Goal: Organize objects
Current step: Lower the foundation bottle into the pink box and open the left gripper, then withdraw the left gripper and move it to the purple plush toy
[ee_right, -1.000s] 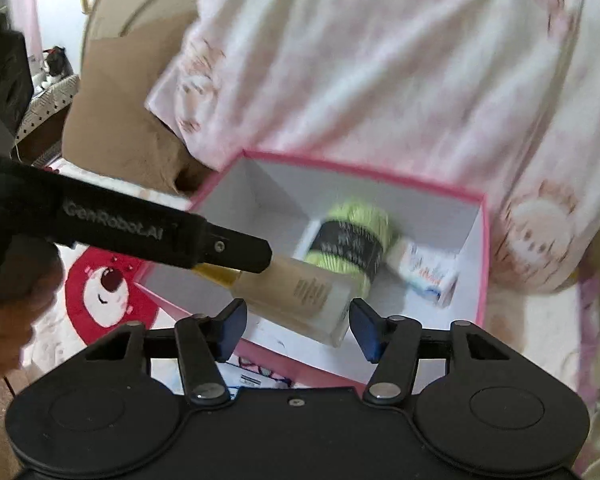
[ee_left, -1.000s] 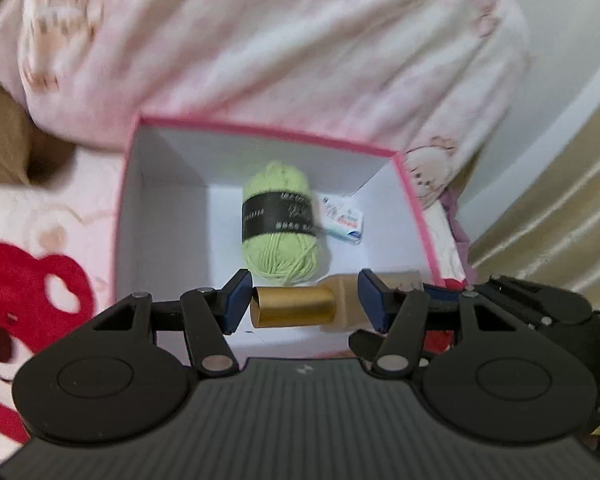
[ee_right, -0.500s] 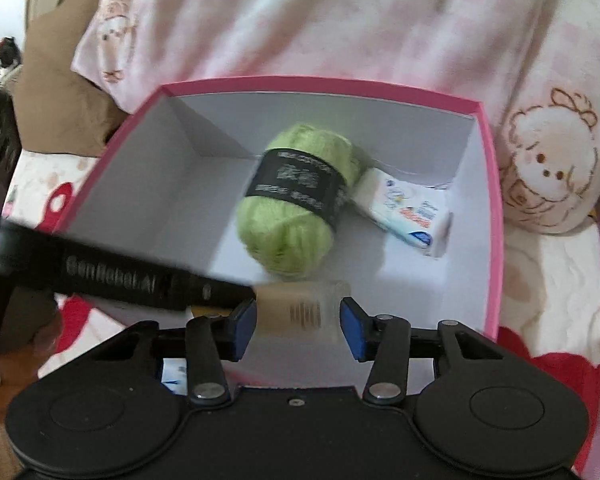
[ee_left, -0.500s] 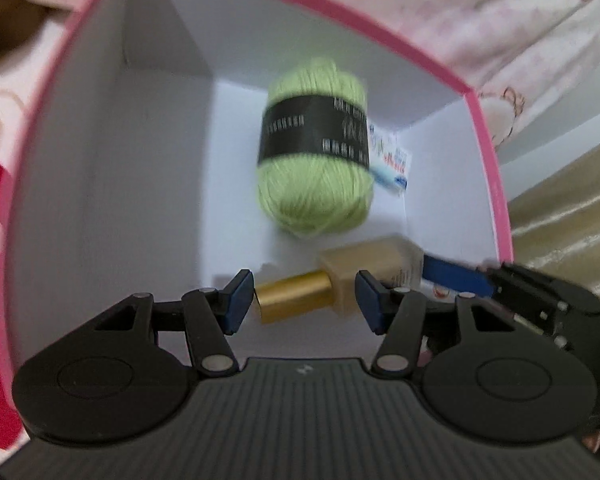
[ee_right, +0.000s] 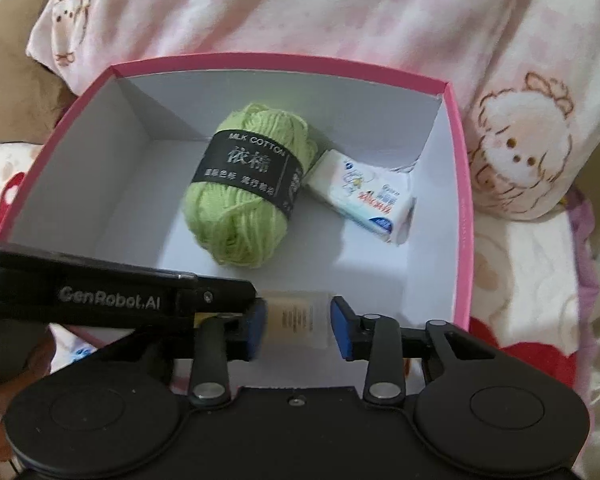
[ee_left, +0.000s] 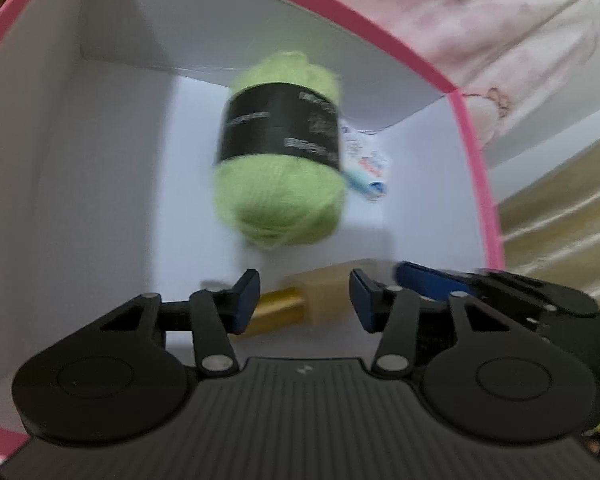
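I noted bottle [ee_right: 298,322] lay crosswise between right claw [ee_right: 298,326] pads, gripped, low centre frame, gold cap end toward left claw [ee_left: 304,300], which stood open astride it inside pink box [ee_right: 462,216].

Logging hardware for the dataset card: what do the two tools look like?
Both are matte black plastic. The left tool and right tool have blue finger pads, linkage arms with silver pivot pins, round discs either side and a ribbed body. White "GenRobot.AI" lettering runs along the left tool's side. No cables or sleeves show.
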Tool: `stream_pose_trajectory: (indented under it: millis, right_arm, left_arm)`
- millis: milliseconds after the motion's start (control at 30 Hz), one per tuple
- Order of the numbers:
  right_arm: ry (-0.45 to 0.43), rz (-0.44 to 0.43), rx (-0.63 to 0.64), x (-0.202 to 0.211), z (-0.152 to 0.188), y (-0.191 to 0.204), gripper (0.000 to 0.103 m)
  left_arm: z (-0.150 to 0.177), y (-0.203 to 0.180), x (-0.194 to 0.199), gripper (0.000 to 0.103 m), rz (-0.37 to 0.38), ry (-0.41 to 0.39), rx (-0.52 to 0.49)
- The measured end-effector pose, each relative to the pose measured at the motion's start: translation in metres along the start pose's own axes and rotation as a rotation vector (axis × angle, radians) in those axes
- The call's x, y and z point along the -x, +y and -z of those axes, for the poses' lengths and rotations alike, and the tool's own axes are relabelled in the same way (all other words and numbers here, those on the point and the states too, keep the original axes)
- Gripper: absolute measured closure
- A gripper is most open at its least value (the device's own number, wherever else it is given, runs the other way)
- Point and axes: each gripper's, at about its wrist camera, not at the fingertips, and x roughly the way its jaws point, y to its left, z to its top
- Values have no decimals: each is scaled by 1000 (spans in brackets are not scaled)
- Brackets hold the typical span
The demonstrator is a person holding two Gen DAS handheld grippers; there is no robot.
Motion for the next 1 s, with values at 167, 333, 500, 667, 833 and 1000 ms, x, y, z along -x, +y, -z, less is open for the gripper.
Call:
stream_pose_trajectory:
  millis: [167,333,500,667,833,1000]
  right_arm:
    - [-45,-8,-4,21,5,-4,65]
    - [-105,-73,-47,53,14,-11,61]
    - [-126,-122,-92,84,24,-10,59]
    - [-138,-162,-103,112,37,-4,58]
    - [-148,-174,-72,148,48,6,54]
    - [-156,-158,-33,179,59,17,49]
  left_arm:
    - [1,-7,12,50,-34,-9,-32]
    - [2,-25,38,44,-98,-15,-87]
    - [5,-47,70,42,-142,-14,-128]
    - [20,-71,110,37,-190,-30,-185]
    - [34,-92,144,35,-240,-14,-226]
    - [52,-112,177,30,-258,-26,-261]
